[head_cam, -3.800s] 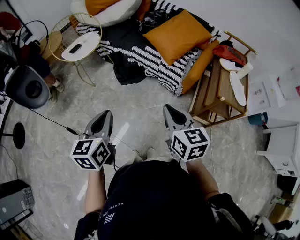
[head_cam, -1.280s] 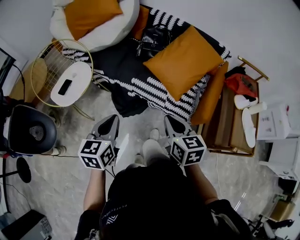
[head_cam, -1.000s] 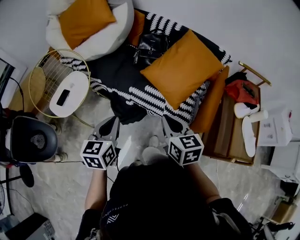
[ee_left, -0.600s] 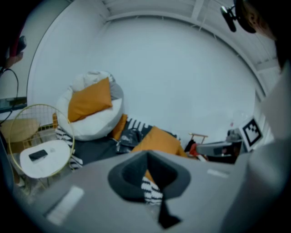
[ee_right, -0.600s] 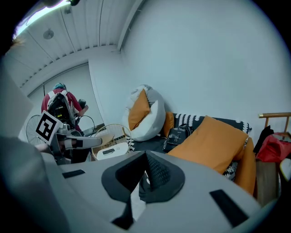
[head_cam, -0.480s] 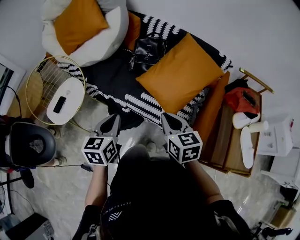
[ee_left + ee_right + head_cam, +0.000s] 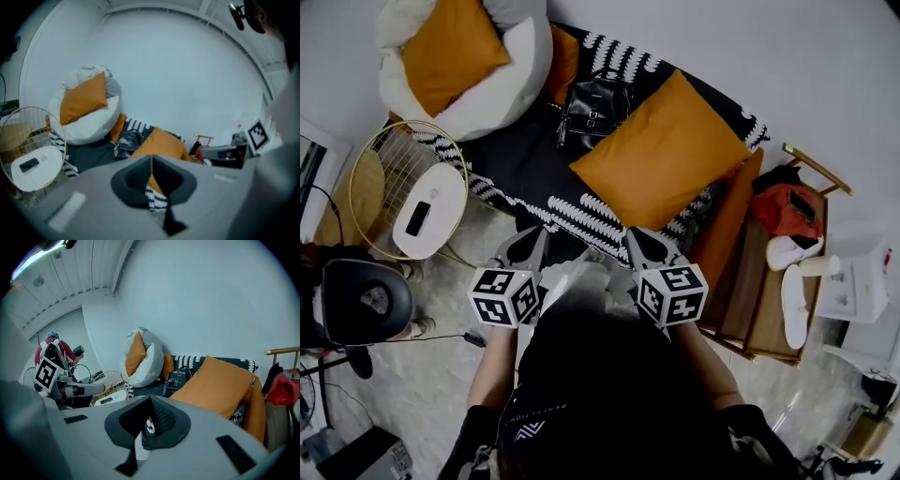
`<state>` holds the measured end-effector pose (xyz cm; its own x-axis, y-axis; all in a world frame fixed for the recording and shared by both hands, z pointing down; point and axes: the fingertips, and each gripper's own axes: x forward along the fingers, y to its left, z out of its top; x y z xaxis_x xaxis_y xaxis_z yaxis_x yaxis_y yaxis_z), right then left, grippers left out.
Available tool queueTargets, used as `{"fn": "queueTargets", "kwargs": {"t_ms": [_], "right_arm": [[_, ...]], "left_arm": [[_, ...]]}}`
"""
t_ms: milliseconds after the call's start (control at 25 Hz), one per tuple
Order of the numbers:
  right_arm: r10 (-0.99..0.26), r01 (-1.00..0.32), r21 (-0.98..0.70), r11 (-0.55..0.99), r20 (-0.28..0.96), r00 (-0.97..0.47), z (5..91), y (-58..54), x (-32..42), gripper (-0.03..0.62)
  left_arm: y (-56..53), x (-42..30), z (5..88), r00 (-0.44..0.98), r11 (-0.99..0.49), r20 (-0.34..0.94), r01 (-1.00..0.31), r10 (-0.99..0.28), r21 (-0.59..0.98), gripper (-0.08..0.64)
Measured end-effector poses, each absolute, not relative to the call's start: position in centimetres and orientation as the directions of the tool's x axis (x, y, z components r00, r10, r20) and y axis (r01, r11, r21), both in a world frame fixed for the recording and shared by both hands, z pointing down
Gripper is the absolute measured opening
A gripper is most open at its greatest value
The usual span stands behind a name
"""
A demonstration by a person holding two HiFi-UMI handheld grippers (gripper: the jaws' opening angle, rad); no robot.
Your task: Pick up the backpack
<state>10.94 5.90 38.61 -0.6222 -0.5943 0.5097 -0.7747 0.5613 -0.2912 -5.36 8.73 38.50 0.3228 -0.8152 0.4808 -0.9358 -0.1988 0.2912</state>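
The backpack (image 7: 595, 103) is small, black and shiny. It stands on the black-and-white blanket (image 7: 581, 211) of a low sofa, between a white beanbag and a big orange cushion; it also shows as the backpack (image 7: 125, 140) in the left gripper view and the backpack (image 7: 178, 377) in the right gripper view. My left gripper (image 7: 532, 242) and right gripper (image 7: 639, 236) hover side by side over the sofa's near edge, well short of the bag. Both are shut with nothing in them, as the left gripper (image 7: 151, 161) and right gripper (image 7: 151, 401) show in their own views.
A large orange cushion (image 7: 661, 155) lies right of the bag. A white beanbag (image 7: 464, 56) with an orange pillow sits left. A gold wire side table (image 7: 422, 197) stands at the left, a wooden rack (image 7: 769, 272) with a red item at the right, and a black round seat (image 7: 361, 300) lower left.
The sofa and backpack have drawn closer, and both grippers have moved forward to the sofa's near edge. Both stay shut.
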Motion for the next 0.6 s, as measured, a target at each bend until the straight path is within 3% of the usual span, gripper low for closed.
{"fn": "queueTargets", "kwargs": {"t_ms": [600], "right_arm": [[-0.648,-0.826,-0.265,0.497,0.519,-0.557,39.9,-5.7,9.7,-0.003]], "left_arm": [[-5.0,-7.0,40.7,0.411,-0.293,0.491,-0.908,-0.768,0.301,0.046]]}}
